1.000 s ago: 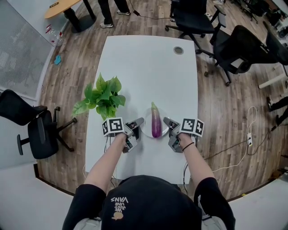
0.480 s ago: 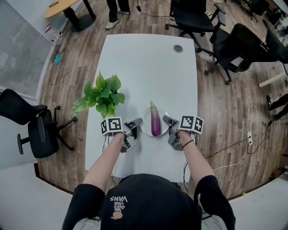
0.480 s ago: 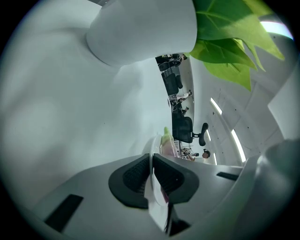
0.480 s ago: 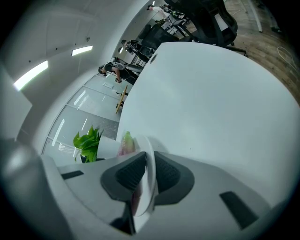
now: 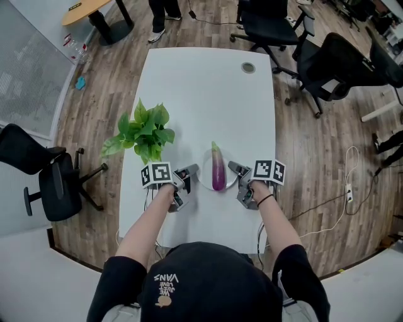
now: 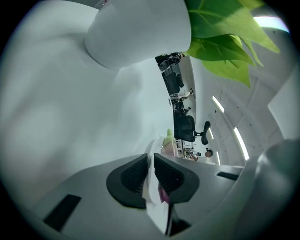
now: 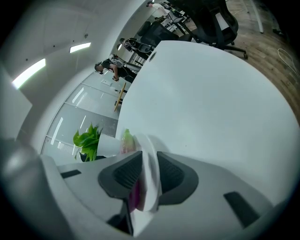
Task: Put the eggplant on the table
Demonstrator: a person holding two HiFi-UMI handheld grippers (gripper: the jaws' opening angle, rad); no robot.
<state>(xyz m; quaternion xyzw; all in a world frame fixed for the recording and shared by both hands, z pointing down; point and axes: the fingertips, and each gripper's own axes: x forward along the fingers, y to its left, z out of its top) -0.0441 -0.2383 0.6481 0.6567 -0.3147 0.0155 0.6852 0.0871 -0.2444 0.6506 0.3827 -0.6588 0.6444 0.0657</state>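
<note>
While the eggplant [image 5: 218, 171] lies on its plate [image 5: 206, 183] near the table's [image 5: 208, 94] front edge, the left gripper [image 5: 192, 170] pinches the rim and the right gripper's [image 5: 233, 168] jaws are opening around it. With only 1 grip left, a tug could tip the plate.

The right gripper [image 7: 150, 158] is letting go: its jaws are opening, and the rim of the white plate [image 7: 149, 191] stands between the pads with more room than a second ago. Beyond the far end of the table [image 5: 208, 94], the person [image 5: 165, 10] on the wooden floor has shifted their feet, with one shoe [image 5: 157, 35] now stepped out toward the table's corner.
</note>
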